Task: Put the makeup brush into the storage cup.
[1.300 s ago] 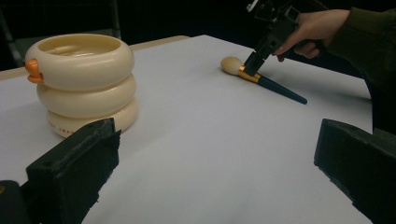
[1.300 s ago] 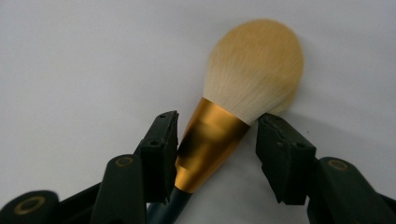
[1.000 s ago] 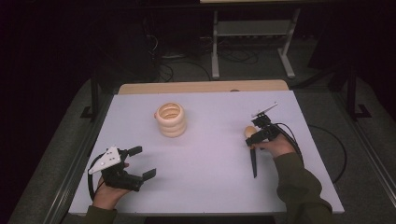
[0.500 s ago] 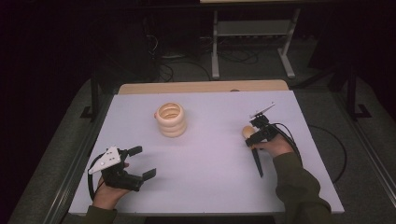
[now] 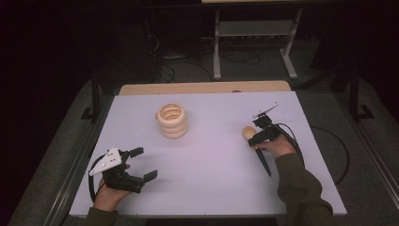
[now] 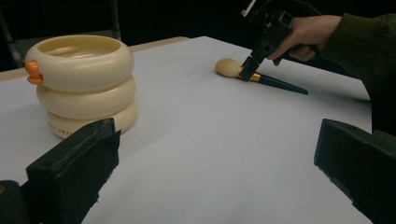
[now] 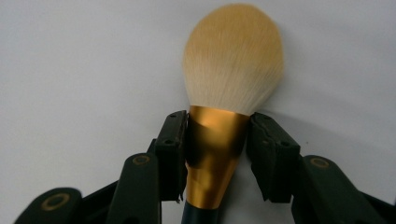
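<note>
Closing on the gold ferrule [image 7: 215,154] of the makeup brush [image 5: 256,145], my right gripper [image 5: 255,136] has just been drawing its jaws in, and the brush now sits between them. In the right gripper view the left pad lies against the ferrule while a thin sliver of surface appears beside the right pad, so I judge the clamp all but complete and the brush nearly ready to lift. It has not left the white surface [image 5: 211,160]: it lies flat at the right side, well apart from the cream ringed holder [image 5: 172,121], bristle head pointing away from me. The head is a full, rounded dome of pale tan bristles [image 7: 233,58]; below the ferrule runs a slim dark handle [image 6: 280,84], tapering towards my hand. My left gripper [image 5: 141,164] rests low at the near left, jaws wide apart and holding nothing.
</note>
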Available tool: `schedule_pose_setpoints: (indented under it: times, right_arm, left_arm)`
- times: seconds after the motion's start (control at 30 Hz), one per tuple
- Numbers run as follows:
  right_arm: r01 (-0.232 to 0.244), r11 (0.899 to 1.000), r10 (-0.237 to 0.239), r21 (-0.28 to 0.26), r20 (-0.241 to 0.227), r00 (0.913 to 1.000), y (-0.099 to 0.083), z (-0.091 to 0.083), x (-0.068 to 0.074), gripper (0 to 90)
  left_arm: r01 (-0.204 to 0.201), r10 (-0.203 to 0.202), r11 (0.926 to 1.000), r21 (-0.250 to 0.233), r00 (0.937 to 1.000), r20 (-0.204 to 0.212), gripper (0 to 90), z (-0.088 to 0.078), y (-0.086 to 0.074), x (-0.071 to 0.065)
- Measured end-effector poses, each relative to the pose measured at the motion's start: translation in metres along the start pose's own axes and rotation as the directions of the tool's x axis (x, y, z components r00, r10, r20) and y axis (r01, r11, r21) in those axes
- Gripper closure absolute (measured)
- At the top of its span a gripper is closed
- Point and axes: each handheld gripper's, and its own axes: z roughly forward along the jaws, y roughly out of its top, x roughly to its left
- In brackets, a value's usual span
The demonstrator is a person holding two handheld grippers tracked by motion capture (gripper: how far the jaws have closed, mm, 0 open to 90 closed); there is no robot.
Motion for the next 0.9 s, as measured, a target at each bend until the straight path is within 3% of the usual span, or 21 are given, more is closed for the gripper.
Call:
schedule_pose_setpoints:
  times: [0.6,0.9]
  right_arm:
    - [0.021,1.000,-0.021,0.002,0.031,0.9993,-0.0001,0.0007,0.0028,60.9]
    - [0.010,1.000,-0.010,-0.020,0.017,0.9998,-0.0003,-0.0006,0.0006,61.0]
  left_arm:
    - [-0.004,0.004,1.0000,0.002,1.0000,-0.001,0.0,-0.0003,0.0001,0.0001]
    - [-0.009,0.009,1.0000,0.001,1.0000,-0.002,0.0,-0.0005,0.0002,0.0005]
